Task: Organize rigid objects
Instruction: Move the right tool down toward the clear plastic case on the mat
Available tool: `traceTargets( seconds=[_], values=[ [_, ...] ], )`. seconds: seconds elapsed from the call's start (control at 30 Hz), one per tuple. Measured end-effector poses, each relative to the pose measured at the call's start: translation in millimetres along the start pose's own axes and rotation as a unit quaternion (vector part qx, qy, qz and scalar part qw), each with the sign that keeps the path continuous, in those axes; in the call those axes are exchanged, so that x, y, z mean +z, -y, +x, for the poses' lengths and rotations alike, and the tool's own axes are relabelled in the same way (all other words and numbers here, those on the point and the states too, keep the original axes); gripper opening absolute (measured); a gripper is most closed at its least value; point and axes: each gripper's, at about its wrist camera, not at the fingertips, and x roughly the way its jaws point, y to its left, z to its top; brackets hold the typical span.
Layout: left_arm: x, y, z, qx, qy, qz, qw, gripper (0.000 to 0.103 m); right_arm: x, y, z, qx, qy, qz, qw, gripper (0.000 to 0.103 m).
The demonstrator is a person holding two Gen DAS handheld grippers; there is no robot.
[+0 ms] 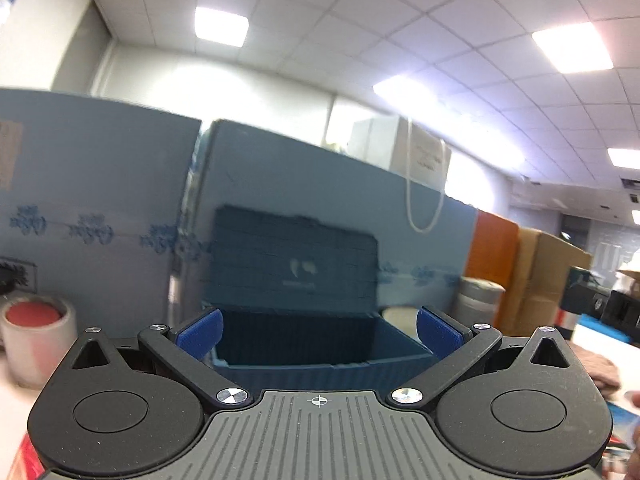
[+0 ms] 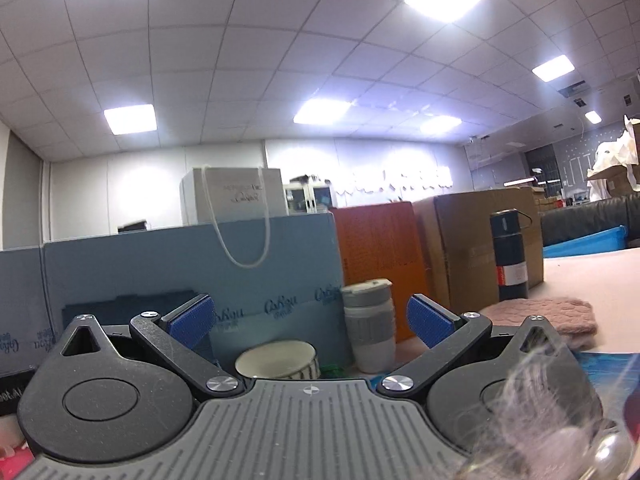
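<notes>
My left gripper is open and empty, its blue pads spread wide in front of an open dark blue box whose lid stands up behind it. My right gripper is open too, holding nothing. Between and beyond its fingers sit a cream bowl and a grey-and-white lidded cup on the table. A dark flask with a red label stands farther right. In the left wrist view a clear jar with a red top sits at the left.
Light blue boards wall off the back, with a white paper bag hanging over them. An orange panel and a cardboard box stand to the right. A pink knitted cloth lies on the pale table.
</notes>
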Motion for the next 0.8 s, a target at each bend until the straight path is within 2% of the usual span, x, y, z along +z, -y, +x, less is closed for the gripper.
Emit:
traceTargets(
  seconds=[0.07, 0.2, 0.3, 0.4, 0.5, 0.6, 0.8],
  values=[
    [6, -3, 5, -0.018, -0.031, -0.021, 0.9991, 0.103, 2, 5, 3, 0.004, -0.033, 0.005, 0.999, 0.103],
    [14, -6, 19, -0.028, -0.103, -0.042, 0.9934, 0.103, 2, 13, 14, 0.012, -0.102, 0.019, 0.995, 0.103],
    [20, -7, 30, -0.034, -0.162, -0.042, 0.9853, 0.103, 5, 24, 17, 0.026, -0.127, 0.053, 0.990, 0.103],
    [21, -8, 38, -0.060, -0.202, -0.054, 0.9761, 0.103, 7, 33, 25, 0.032, -0.161, 0.082, 0.983, 0.103],
    [25, -7, 44, -0.081, -0.215, -0.071, 0.9707, 0.103, 9, 38, 32, 0.030, -0.186, 0.088, 0.978, 0.103],
    [26, 3, 51, -0.089, -0.218, -0.075, 0.9689, 0.103, 11, 45, 34, 0.021, -0.187, 0.099, 0.977, 0.103],
    [25, 22, 65, -0.144, -0.237, -0.071, 0.9581, 0.103, 14, 55, 35, 0.008, -0.194, 0.106, 0.975, 0.103]
  ],
)
